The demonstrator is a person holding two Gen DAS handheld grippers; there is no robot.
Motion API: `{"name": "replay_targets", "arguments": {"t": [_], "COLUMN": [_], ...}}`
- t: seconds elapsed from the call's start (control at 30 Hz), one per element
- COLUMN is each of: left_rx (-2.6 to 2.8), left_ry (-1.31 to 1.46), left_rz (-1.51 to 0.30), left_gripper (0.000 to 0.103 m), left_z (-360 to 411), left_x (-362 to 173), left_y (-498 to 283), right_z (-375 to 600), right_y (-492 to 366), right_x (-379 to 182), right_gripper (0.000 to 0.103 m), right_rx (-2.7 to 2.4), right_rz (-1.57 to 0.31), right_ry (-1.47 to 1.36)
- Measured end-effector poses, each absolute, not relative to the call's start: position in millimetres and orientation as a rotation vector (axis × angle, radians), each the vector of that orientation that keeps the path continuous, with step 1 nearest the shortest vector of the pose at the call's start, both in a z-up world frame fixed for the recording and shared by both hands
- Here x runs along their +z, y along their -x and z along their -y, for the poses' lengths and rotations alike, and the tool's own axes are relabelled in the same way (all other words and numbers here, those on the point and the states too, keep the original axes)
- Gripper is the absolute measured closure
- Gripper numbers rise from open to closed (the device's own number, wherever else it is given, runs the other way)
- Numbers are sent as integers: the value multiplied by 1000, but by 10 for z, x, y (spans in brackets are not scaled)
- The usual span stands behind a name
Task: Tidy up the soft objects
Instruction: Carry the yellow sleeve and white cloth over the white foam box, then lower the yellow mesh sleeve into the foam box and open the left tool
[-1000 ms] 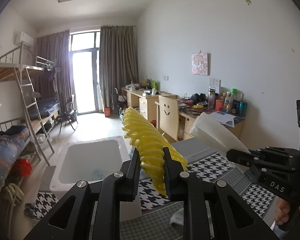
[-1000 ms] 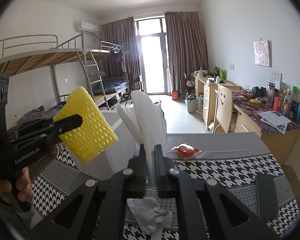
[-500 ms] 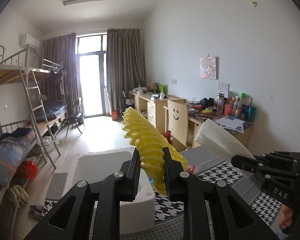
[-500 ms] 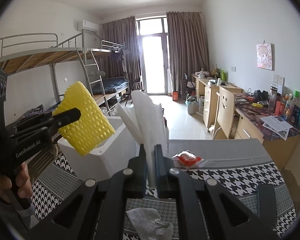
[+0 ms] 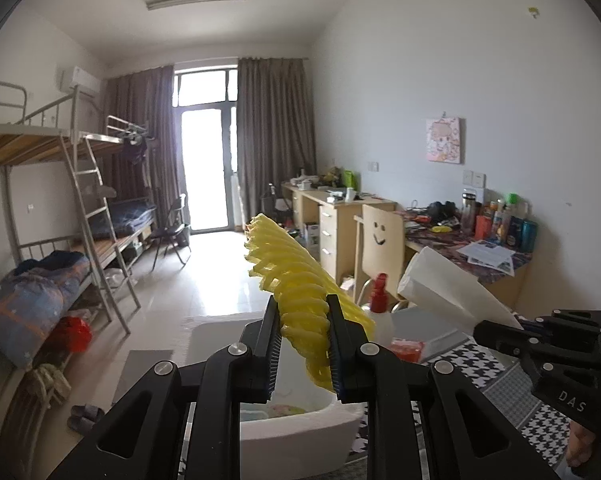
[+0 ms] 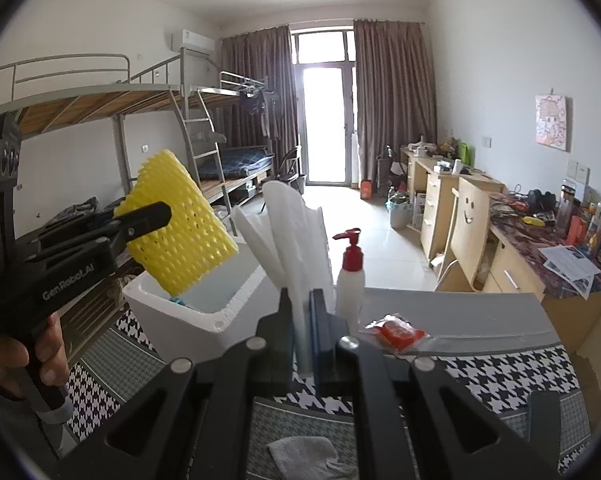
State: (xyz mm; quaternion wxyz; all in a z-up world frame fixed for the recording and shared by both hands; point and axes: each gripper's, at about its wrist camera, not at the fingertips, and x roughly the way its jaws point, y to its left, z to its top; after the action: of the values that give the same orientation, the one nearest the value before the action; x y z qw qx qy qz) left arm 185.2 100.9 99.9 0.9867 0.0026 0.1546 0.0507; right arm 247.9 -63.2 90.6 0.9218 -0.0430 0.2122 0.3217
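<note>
A yellow foam net sleeve [image 5: 300, 304] is being pinched between the jaws of the left gripper [image 5: 303, 354], which are pressed against its two sides. In the right wrist view the same sleeve [image 6: 180, 224] is being held in the air above the open white foam box [image 6: 204, 320], with its lower edge hanging over the box's near corner. Some small pale and coloured items are being seen inside the box [image 5: 300, 432] in the left wrist view, too blurred to name.

A folded white foam sheet [image 6: 296, 240] is being clamped upright by the right gripper [image 6: 300, 336], its jaws closed tightly on the sheet's lower end. The sheet [image 5: 448, 292] is being shown from the side in the left wrist view, raised above the table [image 6: 480, 312], to the right of the box.

A white pump bottle with a red top [image 6: 350, 276] is being left standing on the table just behind the right gripper, beside the box. A red packet in clear wrap [image 6: 398, 332] is lying near the bottle, on the grey part of the table. A crumpled grey cloth [image 6: 308, 456] is lying on the houndstooth cover at the near edge.
</note>
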Motion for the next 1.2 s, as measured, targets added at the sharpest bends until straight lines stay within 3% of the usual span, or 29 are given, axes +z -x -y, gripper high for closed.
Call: {"name": "replay_targets", "arguments": {"t": [0.9, 0.97, 1.03, 1.07, 1.1, 1.2], "left_rx": [248, 244, 246, 253, 255, 273], "left_ry": [24, 19, 16, 15, 20, 20], "left_rz": [-404, -429, -454, -460, -461, -470], "left_gripper": [78, 68, 49, 35, 30, 27], "left_z": [-1465, -1489, -1503, -1517, -1543, -1606], "left_x": [789, 732, 671, 652, 633, 596], "left_y": [-2202, -2263, -2310, -2324, -2329, -2318], "right_z": [-12, -44, -48, -54, -56, -72], "right_y": [-2773, -2781, -2801, -2813, -2826, -2845], "right_x": [856, 841, 828, 821, 821, 800], "right_gripper": [93, 93, 93, 93, 93, 93], "right_rx": [773, 773, 771, 768, 767, 762], "right_rz": [-498, -505, -510, -513, -515, -521], "right_ry": [141, 142, 144, 144, 144, 144]}}
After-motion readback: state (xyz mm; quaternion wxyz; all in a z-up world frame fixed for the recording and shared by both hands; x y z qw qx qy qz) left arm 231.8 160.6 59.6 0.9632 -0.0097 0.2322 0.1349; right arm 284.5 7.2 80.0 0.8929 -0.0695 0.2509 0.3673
